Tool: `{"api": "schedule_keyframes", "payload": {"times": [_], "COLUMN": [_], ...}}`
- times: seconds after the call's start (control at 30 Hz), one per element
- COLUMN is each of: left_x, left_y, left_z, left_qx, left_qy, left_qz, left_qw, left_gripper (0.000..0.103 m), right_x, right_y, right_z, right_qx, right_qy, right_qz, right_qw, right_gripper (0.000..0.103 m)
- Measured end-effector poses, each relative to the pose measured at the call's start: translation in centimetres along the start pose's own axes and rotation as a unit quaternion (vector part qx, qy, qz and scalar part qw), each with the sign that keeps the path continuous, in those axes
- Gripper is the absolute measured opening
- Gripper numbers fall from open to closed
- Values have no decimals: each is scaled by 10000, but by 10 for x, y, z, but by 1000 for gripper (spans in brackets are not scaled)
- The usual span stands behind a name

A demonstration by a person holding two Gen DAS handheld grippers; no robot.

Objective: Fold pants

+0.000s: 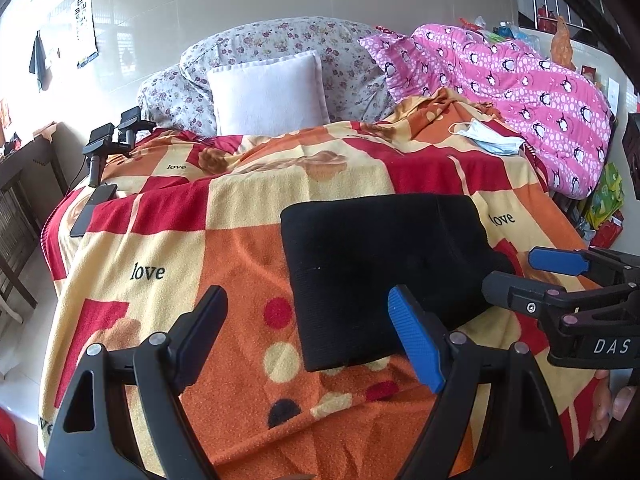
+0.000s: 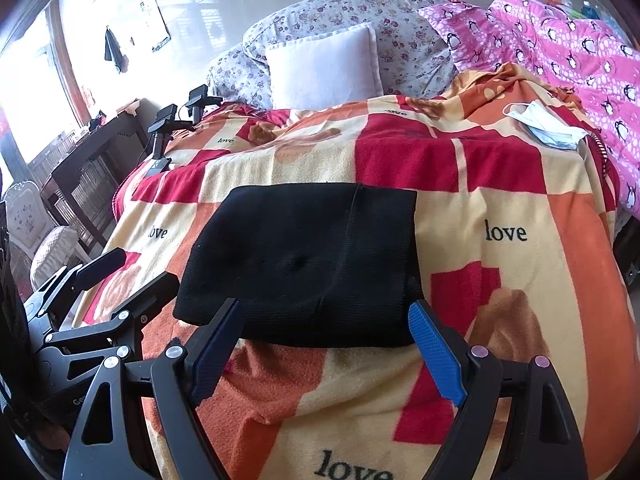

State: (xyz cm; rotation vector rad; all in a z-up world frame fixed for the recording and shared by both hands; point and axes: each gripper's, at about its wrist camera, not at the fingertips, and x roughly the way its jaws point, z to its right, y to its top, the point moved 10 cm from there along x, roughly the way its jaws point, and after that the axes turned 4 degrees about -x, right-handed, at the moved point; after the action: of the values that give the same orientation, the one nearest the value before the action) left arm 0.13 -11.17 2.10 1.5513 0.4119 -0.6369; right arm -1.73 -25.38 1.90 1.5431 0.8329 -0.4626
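Observation:
The black pants lie folded into a flat rectangle on the checkered "love" blanket. In the right wrist view the pants sit just ahead of my right gripper, whose fingers stand wide apart over the near edge, pressing on nothing. My left gripper is open too, hovering at the pants' near left corner with only blanket and that corner between its fingers. Each gripper shows in the other's view: the right gripper by the pants' right edge, the left gripper by their left edge.
A white pillow leans on a floral quilt at the bed's far end. A pink penguin quilt is heaped at far right, with a face mask beside it. Small cameras on stands and a phone sit at the left edge.

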Motion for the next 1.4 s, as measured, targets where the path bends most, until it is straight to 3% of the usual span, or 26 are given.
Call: {"api": "schedule_keyframes", "payload": {"times": [1.4], "left_x": [2], "left_y": [-8], "left_z": [-10], "left_qx": [-91], "left_qy": [-6], "left_qz": [-107], "left_qw": [9999], "left_gripper": [83], "right_x": [11], "right_y": [-7], "right_z": [-6], "right_qx": [-20], "right_qy": [71], "right_qz": [-160], "right_qw": [9998], "right_gripper": [86]}}
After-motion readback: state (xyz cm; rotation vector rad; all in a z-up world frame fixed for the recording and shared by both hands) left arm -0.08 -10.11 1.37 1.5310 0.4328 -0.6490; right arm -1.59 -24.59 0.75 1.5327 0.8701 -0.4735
